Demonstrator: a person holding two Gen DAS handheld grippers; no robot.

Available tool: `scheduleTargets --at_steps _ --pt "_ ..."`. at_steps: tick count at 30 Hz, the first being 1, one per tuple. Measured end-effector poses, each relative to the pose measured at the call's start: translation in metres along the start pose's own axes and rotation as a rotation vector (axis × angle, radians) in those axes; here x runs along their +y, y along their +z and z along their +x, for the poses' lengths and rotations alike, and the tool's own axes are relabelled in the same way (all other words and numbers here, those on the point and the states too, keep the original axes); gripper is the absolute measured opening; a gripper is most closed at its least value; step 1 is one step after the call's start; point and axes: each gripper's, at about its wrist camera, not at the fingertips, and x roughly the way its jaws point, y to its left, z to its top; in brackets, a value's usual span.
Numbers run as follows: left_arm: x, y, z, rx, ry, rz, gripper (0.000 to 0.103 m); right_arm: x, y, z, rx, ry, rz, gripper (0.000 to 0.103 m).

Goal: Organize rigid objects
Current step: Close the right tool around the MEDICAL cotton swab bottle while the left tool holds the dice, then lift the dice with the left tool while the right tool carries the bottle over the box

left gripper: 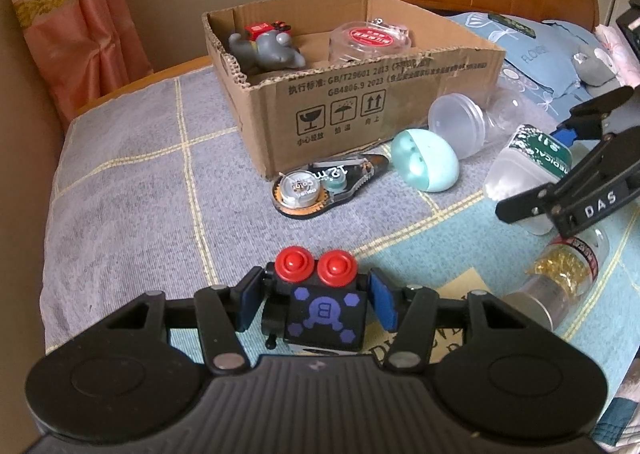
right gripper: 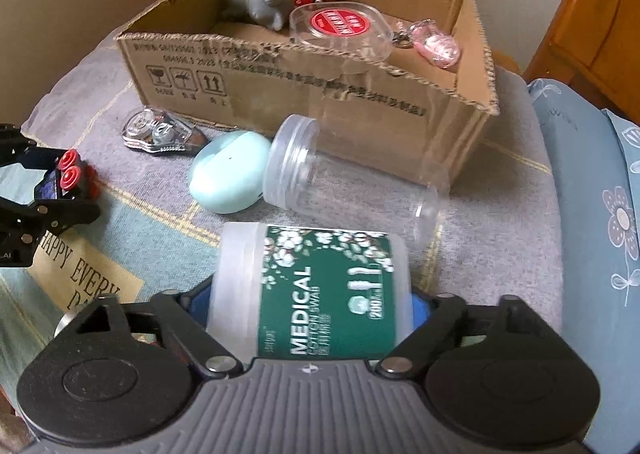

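Note:
A black toy cube with two red buttons sits between the blue pads of my left gripper, which is shut on it just above the checked bed cover. The right wrist view shows this gripper at the far left with the same toy. My right gripper is shut on a white cotton swab jar with a green label, lying sideways, one pad on its lid end and one on its base. The left wrist view has that gripper and jar at the right. The cardboard box stands behind.
A grey toy, a clear red-labelled container and a pink keychain lie in the box. In front lie a correction tape, a mint egg-shaped case and a clear jar. A gold-filled jar lies under the right gripper.

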Motion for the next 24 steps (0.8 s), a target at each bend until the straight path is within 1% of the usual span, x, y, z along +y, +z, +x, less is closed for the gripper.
scheduleTargets --at_steps 7,19,24 --pt "-0.003 0.003 0.0 0.02 0.002 -0.003 0.055 -0.007 -0.003 -0.004 0.006 0.022 -0.025 0.087" --pt "-0.008 0.011 -0.02 0.029 -0.002 0.008 0.055 -0.016 0.004 -0.025 0.008 0.056 -0.081 0.087" --pt "-0.01 0.013 -0.019 0.024 -0.002 0.011 0.055 -0.02 0.002 -0.03 0.011 0.036 -0.108 0.087"
